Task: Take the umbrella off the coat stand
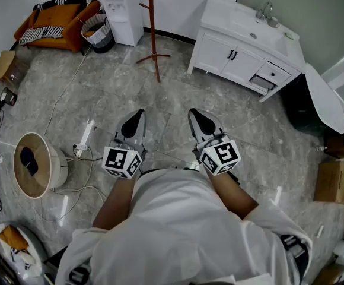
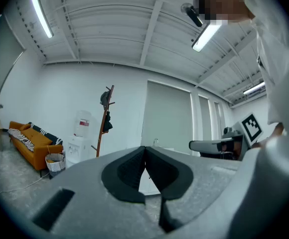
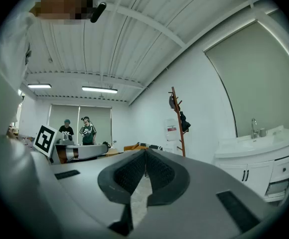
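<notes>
**Item:** umbrella (image 2: pixel 107 122), a dark folded bundle hanging from a hook of the coat stand (image 2: pixel 102 138). It is well ahead of both pairs of fingers and higher than their tips. Nothing touches it.

**Hazards (judged):**
- The stand is slim, on thin spread feet. A sideways tug, rather than a lift clear of the hook, could tip it.
- A second dark item (image 2: pixel 104 98) sits just above the umbrella. A reach aimed too high could grab it or knock it off.
- Fingers that arrive closed would only shove the bundle. They need to part first.
- A power strip (image 1: pixel 85 136) with trailing cable lies on the floor, left of the left fingers. It could snag a foot on the way over.

**Pose:**
- Left gripper (image 1: pixel 135 120) and right gripper (image 1: pixel 198 119) are held level, side by side and apart. Both forearms are out from the body, aimed toward the stand.
- Each pair of fingers is pressed tip to tip, with nothing between them.
</notes>
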Demonstrator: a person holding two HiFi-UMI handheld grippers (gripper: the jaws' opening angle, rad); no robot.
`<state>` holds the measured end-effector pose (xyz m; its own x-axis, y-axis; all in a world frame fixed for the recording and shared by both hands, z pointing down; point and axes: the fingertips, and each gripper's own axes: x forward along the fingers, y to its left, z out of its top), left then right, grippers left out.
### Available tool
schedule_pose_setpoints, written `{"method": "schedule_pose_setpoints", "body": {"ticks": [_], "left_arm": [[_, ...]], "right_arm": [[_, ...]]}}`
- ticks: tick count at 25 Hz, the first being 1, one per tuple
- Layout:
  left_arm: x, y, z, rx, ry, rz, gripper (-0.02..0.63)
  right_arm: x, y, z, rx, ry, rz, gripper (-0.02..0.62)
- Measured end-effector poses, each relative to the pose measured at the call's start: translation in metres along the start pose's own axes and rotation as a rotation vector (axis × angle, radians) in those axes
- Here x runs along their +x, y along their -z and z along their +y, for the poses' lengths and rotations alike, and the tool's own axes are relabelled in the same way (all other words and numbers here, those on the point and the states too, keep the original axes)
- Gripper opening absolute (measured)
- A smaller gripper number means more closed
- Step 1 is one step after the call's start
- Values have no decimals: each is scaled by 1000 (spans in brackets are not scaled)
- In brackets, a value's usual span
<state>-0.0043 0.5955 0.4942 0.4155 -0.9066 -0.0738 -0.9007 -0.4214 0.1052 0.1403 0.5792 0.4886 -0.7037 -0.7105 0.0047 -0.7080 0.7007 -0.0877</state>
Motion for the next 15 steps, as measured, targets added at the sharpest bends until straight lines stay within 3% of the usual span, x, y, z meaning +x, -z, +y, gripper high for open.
{"method": "schedule_pose_setpoints", "body": {"ticks": [7,15], "left_arm": [[-6,5,33,-17,17,11,15],[1,43,38,-117,93,32,15]], "right_arm": [[13,16,8,37,29,8,14],[1,29,11,46,45,17,15]]}}
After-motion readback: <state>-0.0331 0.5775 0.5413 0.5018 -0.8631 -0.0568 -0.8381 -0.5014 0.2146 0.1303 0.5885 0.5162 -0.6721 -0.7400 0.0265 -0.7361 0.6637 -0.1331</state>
